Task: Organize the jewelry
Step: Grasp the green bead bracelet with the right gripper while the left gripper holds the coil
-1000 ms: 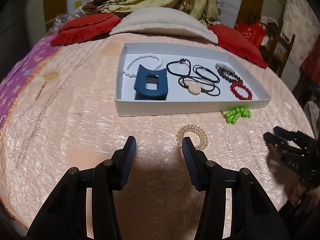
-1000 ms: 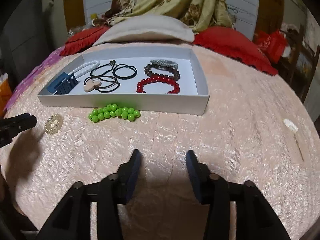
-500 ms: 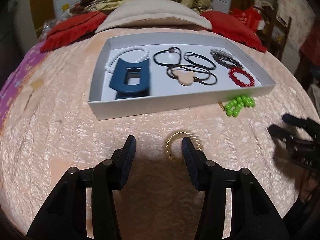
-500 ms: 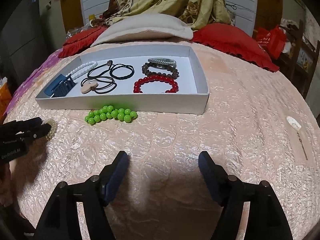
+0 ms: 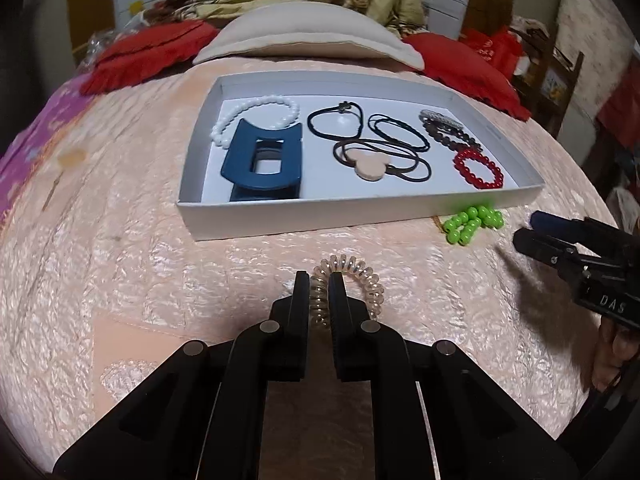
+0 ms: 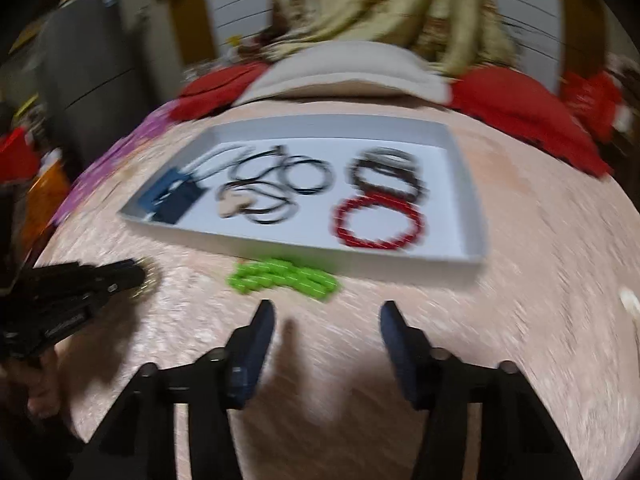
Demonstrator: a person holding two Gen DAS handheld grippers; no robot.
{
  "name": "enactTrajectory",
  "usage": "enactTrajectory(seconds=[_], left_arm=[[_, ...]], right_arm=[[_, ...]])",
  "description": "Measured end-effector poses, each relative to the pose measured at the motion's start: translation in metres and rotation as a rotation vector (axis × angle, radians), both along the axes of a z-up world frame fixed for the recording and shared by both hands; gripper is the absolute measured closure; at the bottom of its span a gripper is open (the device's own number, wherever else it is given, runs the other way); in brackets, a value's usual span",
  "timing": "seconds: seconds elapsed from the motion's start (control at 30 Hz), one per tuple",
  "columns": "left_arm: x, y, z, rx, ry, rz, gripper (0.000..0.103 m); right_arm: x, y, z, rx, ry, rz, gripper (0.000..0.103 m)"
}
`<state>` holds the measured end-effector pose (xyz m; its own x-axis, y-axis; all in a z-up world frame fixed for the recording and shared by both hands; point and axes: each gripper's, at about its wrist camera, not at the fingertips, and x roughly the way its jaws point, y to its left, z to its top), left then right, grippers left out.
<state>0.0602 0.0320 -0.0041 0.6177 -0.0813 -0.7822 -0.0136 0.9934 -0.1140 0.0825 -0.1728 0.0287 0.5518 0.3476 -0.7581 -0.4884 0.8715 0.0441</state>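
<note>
Our left gripper (image 5: 319,280) is clenched on the near-left arc of the coil tie (image 5: 362,280), which lies on the pink bedspread (image 5: 140,260) just near the white tray (image 5: 320,216). Our right gripper (image 6: 326,312) is released, its fingers wide apart above the bedspread, just near the green beads (image 6: 280,276); that view is blurred by motion.

From the left wrist we see the green beads on the bedspread, touching or nearly touching the tray's near wall toward its right end, with the right gripper to their right.

Inside the tray, from left to right, we see a white bead bracelet (image 5: 256,114) at the far left, a blue claw clip (image 5: 262,160) near it, black cords (image 5: 380,140) in the middle with a beige heart-like pendant (image 5: 370,166), a dark bead bracelet (image 5: 450,132) at the far right and a red bead bracelet (image 5: 478,168) at the near right.

Beyond the tray lie a beige pillow (image 5: 304,38) and red cushions (image 5: 148,52).
</note>
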Motion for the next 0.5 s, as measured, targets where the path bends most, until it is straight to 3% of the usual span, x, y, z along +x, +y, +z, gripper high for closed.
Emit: enactTrajectory(seconds=[0.13,0.5], left_arm=[[0.000,-0.003,0.000,0.003,0.005,-0.004,0.095],[0.006,-0.002,0.001,-0.019,0.020,0.007,0.095]], right_arm=[[0.004,0.024,-0.001,-0.020,-0.014,0.106,0.073],[0.021,0.042,-0.019,-0.087,0.012,0.137,0.082]])
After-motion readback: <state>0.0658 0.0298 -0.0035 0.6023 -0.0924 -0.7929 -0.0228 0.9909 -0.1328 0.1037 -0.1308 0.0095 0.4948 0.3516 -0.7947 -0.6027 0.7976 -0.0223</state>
